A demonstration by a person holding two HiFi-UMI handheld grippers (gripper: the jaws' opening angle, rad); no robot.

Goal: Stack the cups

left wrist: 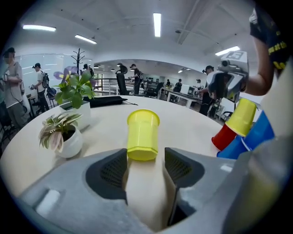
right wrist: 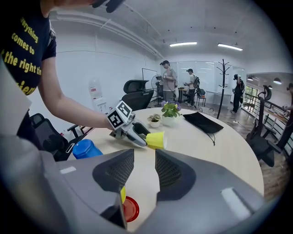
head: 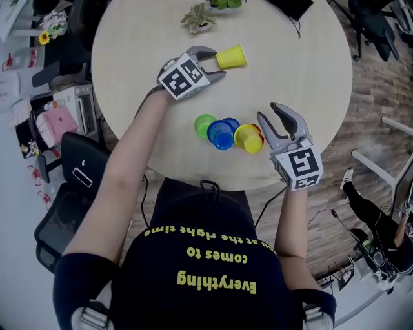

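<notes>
A yellow cup (head: pixel 231 57) lies on its side on the round wooden table (head: pixel 310 71), rim pointing away from me. My left gripper (head: pixel 219 64) is open, its fingertips either side of the cup's base (left wrist: pixel 143 135) with small gaps. Near the front edge lie a green cup (head: pixel 204 124), blue cups (head: pixel 222 134) and a yellow cup nested with a red one (head: pixel 250 138). My right gripper (head: pixel 269 111) hovers just right of that group, jaws partly apart with nothing between them. In the right gripper view the red cup (right wrist: pixel 128 208) shows below the jaws.
A small potted plant (head: pixel 199 17) stands beyond the yellow cup, a larger one (left wrist: pixel 75 98) behind it. A black pouch (right wrist: pixel 201 122) lies at the far side. Office chairs (head: pixel 64 187) ring the table on the left. People stand far off in the room.
</notes>
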